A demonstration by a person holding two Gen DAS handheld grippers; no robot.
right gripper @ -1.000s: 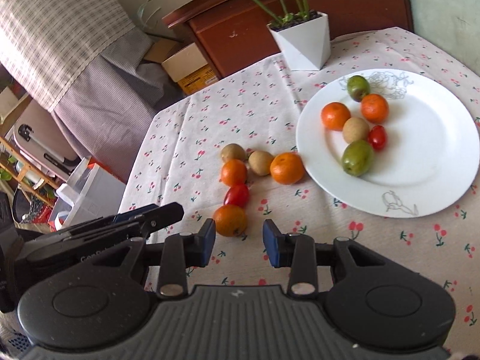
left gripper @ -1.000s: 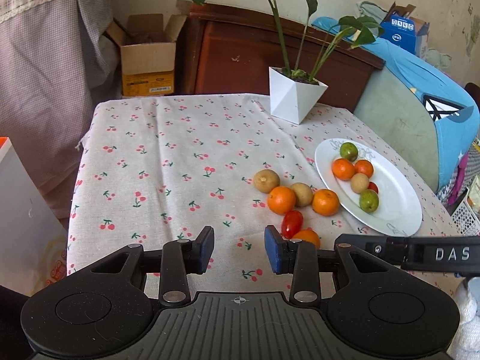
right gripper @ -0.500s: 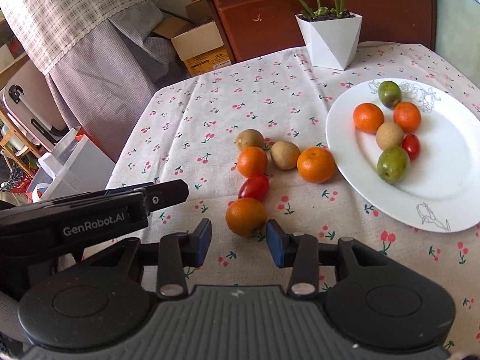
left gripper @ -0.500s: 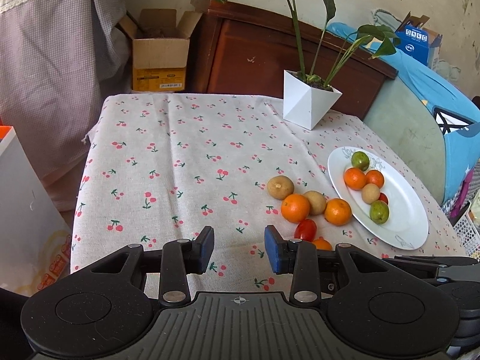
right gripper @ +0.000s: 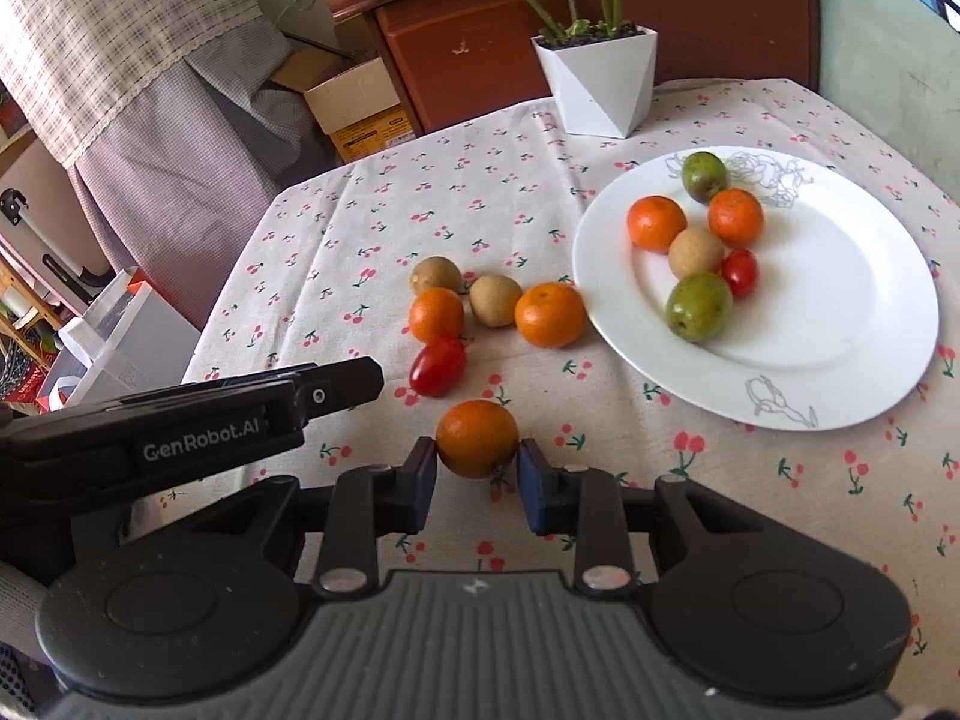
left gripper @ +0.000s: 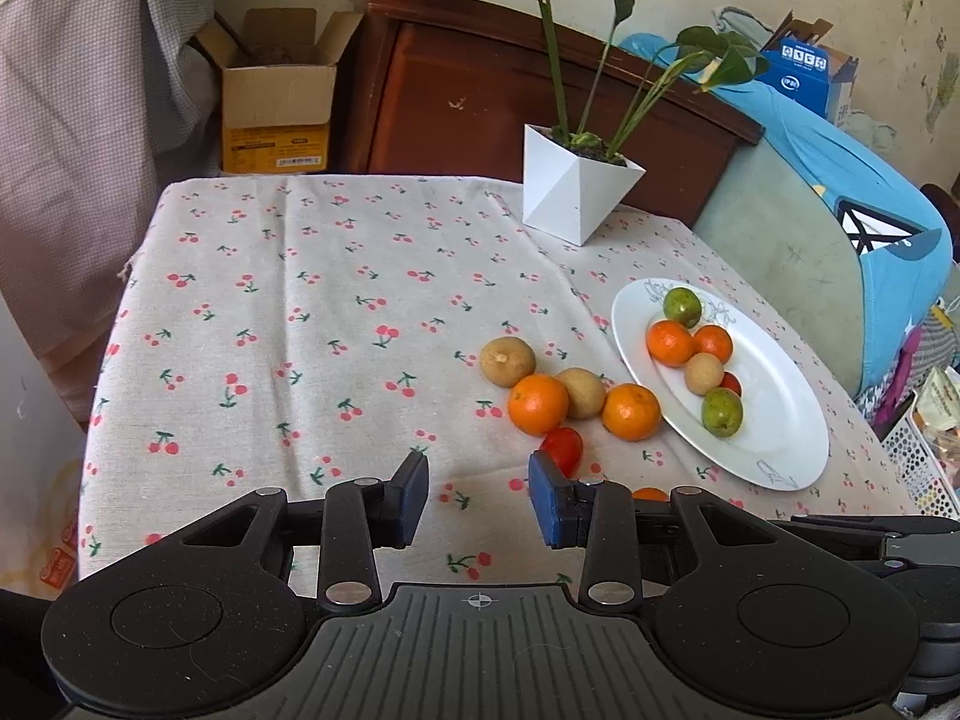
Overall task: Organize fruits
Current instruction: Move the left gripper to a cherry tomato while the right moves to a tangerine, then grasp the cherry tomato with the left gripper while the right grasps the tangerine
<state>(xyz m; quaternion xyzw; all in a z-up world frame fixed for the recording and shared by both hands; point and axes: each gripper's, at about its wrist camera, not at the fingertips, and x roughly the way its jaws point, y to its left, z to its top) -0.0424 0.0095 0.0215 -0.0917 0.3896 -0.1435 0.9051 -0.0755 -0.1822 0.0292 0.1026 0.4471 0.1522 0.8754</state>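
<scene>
Orange mandarin [right gripper: 476, 437] sits between the blue pads of the right gripper [right gripper: 477, 483]; jaws have just been closing and both pads touch its sides, fruit resting on the cherry-print tablecloth [right gripper: 372, 228]. Left gripper [left gripper: 478, 498] hangs with jaws apart, nothing between them (its black body also shows at 9 o'clock in the right wrist view). From the gripped mandarin: cherry tomato [right gripper: 437, 365] at 11 o'clock, just beside it another mandarin [right gripper: 436, 315]. Two brown round fruits [right gripper: 435, 275] [right gripper: 495, 300] and a third mandarin [right gripper: 549, 315] lie further at 12, that last one touching or nearly touching the white plate [right gripper: 840, 324] rim. Plate at 1–2 o'clock holds two green fruits [right gripper: 699, 306], two mandarins [right gripper: 656, 223], one brown fruit, one small tomato, all clustered. White faceted planter [right gripper: 600, 84] at 12 o'clock, far edge.
</scene>
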